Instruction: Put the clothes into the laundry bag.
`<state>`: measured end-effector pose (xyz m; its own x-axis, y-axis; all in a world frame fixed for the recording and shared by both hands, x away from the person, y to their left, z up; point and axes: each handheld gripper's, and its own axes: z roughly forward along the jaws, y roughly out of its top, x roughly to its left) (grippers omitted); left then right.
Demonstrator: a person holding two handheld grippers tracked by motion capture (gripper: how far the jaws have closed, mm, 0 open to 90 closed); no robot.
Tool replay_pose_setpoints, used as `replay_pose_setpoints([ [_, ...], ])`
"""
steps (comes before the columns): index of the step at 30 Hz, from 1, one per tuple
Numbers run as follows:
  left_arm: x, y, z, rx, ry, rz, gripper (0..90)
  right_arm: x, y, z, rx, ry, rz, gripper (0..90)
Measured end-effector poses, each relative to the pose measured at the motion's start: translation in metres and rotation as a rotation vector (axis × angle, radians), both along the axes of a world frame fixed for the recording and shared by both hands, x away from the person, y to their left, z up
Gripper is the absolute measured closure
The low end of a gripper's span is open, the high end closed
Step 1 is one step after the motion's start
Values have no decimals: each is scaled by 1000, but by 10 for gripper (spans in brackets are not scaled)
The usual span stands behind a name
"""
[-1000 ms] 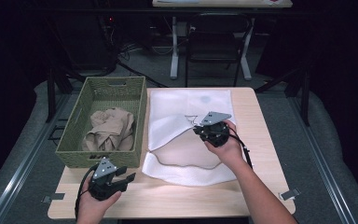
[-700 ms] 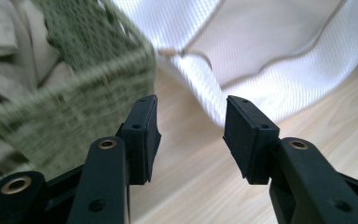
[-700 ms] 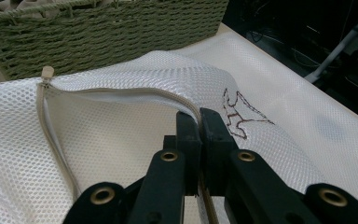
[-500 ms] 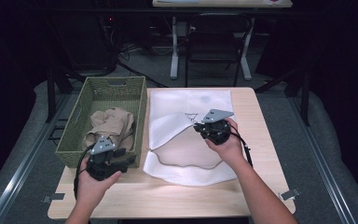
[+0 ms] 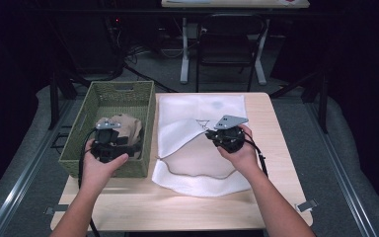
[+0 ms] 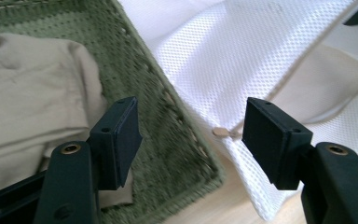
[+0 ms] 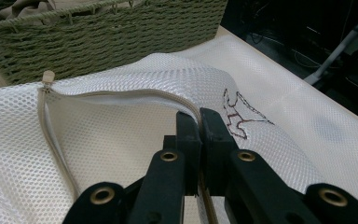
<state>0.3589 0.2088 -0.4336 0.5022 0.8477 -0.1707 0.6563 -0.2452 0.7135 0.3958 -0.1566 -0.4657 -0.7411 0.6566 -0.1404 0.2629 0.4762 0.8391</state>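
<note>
While my right gripper (image 7: 199,122) clamps the mesh bag (image 7: 121,140) at its zipper edge, my left gripper (image 6: 191,135) stands empty.
Left jaws have just been opening; beige garment (image 6: 28,102) in green basket (image 6: 168,135) lies beyond them; stitched emblem (image 7: 240,116) beside right jaws unreadable.

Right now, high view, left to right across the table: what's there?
Green woven basket with the left gripper over the beige cloth in it → white mesh laundry bag → right gripper pinching the bag's zipper edge → bare tabletop.
</note>
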Motion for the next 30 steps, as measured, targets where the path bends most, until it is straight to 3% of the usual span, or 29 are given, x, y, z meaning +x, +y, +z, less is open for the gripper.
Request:
replay_pose_setpoints([
  [6, 15, 3, 8, -1, 41, 2, 355, 1, 0, -1, 1, 6, 1, 872],
  [14, 24, 4, 19, 35, 23, -16, 333, 2, -1, -2, 4, 13, -3, 871],
  [20, 30, 5, 24, 59, 26, 11, 397, 1, -2, -1, 8, 10, -4, 870],
  [30, 48, 18, 22, 92, 50, 64, 364, 2, -2, -2, 9, 14, -7, 870],
])
